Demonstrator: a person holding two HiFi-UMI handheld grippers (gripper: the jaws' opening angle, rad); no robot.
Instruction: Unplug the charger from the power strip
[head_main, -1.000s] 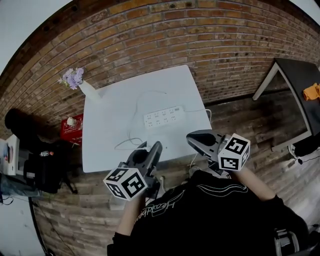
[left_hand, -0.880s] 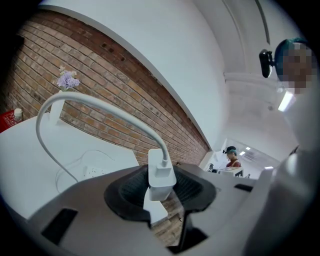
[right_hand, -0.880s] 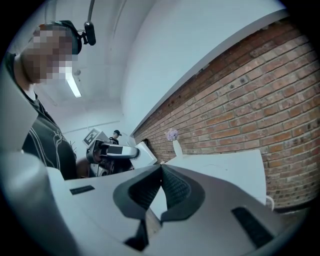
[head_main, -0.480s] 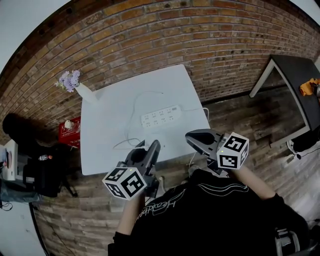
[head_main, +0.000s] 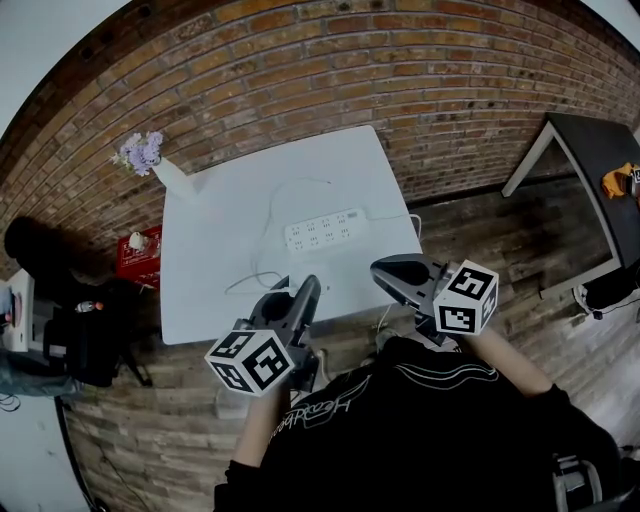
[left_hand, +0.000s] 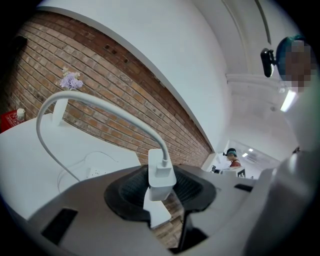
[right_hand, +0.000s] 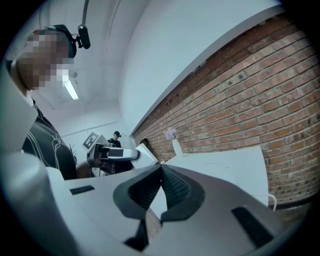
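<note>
- A brick wall (head_main: 330, 70) stands behind a white worktop (head_main: 220, 270).
- The left claw (head_main: 303, 296), part-way open, grips the white charger (left_hand: 161, 175) between its pads, over the worktop's near edge.
- The cable (left_hand: 90, 102) arcs up from the charger, then drops to the worktop.
- The right claw (right_hand: 159, 187) is closed and empty, alongside.
- The power strip (head_main: 322, 231) lies mid-worktop, well apart from the charger.

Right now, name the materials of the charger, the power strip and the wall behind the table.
The charger looks like smooth white plastic, faintly glossy, with crisp moulded edges. The power strip seems to be the same white plastic, though it is too small to judge its sheen. The wall is red-brown brick, matte and rough, with pale mortar lines.
</note>
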